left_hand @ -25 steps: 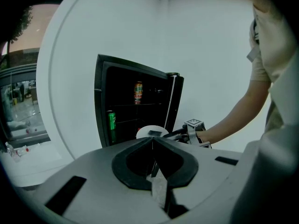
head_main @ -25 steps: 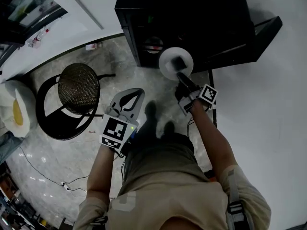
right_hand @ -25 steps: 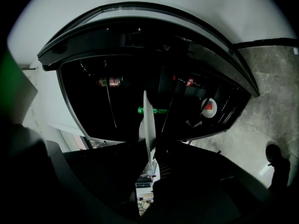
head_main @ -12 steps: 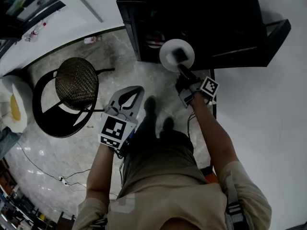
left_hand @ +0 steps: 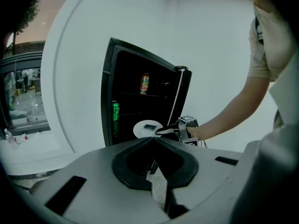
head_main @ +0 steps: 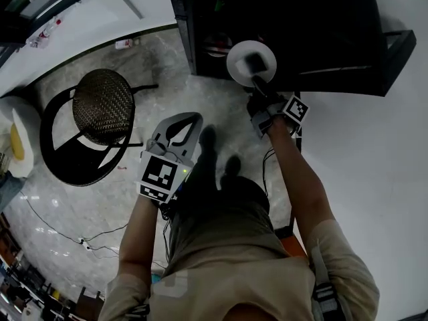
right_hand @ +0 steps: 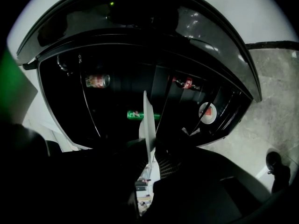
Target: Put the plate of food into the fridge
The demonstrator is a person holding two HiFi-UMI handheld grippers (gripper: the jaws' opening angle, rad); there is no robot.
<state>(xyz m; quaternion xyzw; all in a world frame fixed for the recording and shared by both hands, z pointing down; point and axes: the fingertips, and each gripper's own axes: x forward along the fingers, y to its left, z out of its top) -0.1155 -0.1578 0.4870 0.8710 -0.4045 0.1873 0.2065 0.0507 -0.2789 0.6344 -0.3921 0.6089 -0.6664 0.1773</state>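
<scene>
A white plate [head_main: 251,62] carrying a dark piece of food hangs level at the mouth of the open black fridge [head_main: 281,19]. My right gripper [head_main: 255,81] is shut on the plate's near rim. In the right gripper view the plate [right_hand: 148,123] runs edge-on between the jaws, with the fridge shelves [right_hand: 140,78] behind it. My left gripper [head_main: 192,120] hangs lower over the floor, shut with nothing in it. Its own view looks over the closed jaws [left_hand: 152,139] at the plate [left_hand: 147,128] and the right gripper [left_hand: 174,129] in front of the fridge [left_hand: 140,101].
Inside the fridge are a green can [right_hand: 140,115], a red can [right_hand: 97,80] and a small plate of food [right_hand: 207,112]. The fridge door [head_main: 394,52] stands open at the right. A round wicker chair [head_main: 100,112] stands left on the marble floor, with cables [head_main: 60,229] nearby.
My right gripper has carried the plate a little farther toward the fridge opening. The left gripper has barely moved.
</scene>
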